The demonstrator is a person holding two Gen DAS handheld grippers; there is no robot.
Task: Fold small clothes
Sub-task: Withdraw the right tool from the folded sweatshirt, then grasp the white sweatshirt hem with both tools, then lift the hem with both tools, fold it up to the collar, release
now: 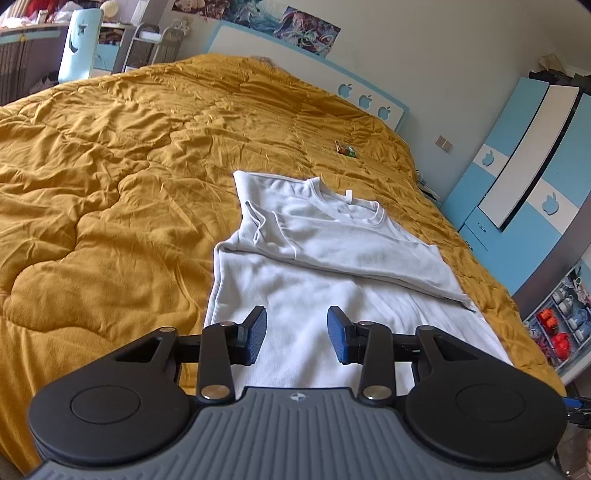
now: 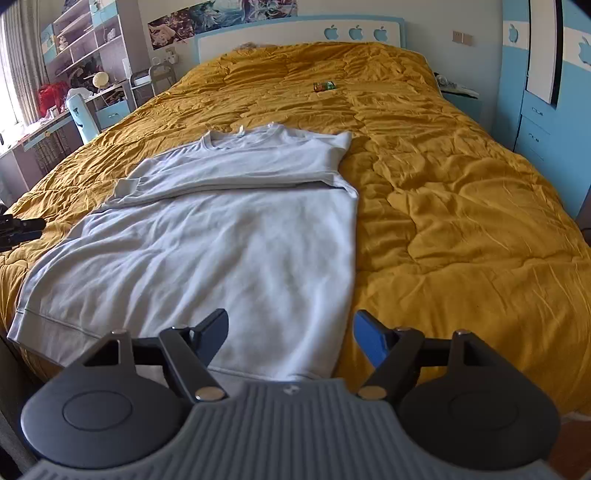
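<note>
A pale grey-white sweatshirt (image 1: 332, 280) lies flat on the mustard quilt, collar toward the headboard, hem toward me. Both sleeves are folded across the chest. It also shows in the right wrist view (image 2: 221, 236). My left gripper (image 1: 297, 332) is open and empty, just above the lower part of the sweatshirt. My right gripper (image 2: 290, 332) is open and empty, above the hem near the sweatshirt's right edge. Part of the left gripper (image 2: 18, 227) shows at the left edge of the right wrist view.
The mustard quilt (image 2: 461, 206) covers the whole bed. A small colourful packet (image 2: 324, 86) lies near the headboard (image 2: 295, 33). A blue and white wardrobe (image 1: 524, 162) stands right of the bed. A desk, chair (image 2: 79, 114) and shelves stand to the left.
</note>
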